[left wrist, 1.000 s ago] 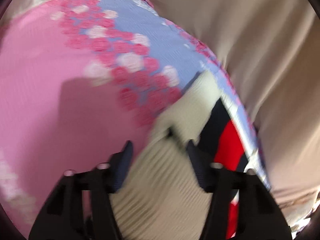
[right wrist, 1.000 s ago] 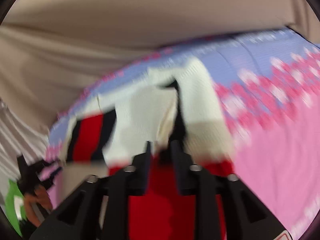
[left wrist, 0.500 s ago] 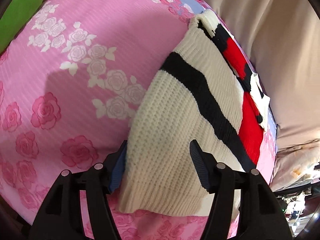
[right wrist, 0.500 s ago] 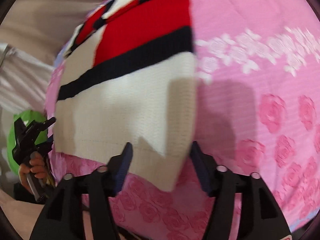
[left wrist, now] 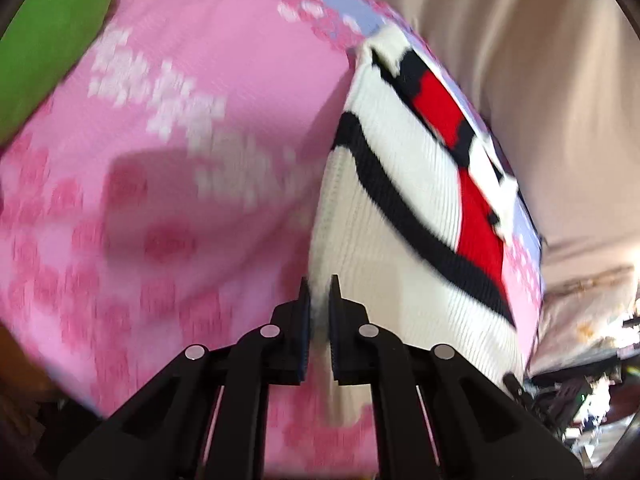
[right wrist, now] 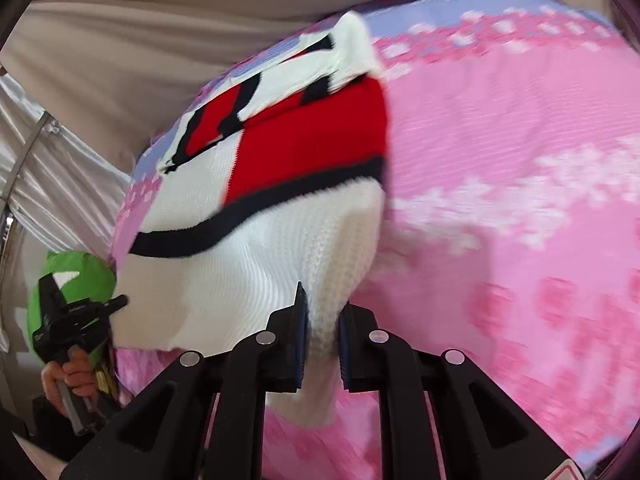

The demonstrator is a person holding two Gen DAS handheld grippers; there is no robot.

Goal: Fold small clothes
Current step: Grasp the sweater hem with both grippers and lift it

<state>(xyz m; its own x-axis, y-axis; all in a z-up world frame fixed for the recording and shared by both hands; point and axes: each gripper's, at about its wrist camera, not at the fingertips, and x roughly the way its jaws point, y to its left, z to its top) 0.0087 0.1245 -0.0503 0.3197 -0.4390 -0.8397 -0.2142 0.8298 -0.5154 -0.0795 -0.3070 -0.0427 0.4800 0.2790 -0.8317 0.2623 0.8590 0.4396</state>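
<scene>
Both grippers pinch sweater (left wrist: 404, 216) hem | left gripper (left wrist: 319, 300) | right gripper (right wrist: 322, 312) | no legible writing

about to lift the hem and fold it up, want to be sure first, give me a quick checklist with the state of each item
1. Left gripper shut on the sweater hem: ok, white knit pinched between the fingers.
2. Right gripper shut on the hem: ok, knit bunched between its fingers.
3. Grips at opposite hem corners: ok; the left gripper shows at the far corner in the right wrist view.
4. Single layer held: cannot tell, the fingers hide it.
5. Upper sweater flat on the pink floral sheet: not ok, the white part near the collar looks rumpled.
6. Sheet beyond the sweater free of other things: cannot tell, motion blur.
</scene>
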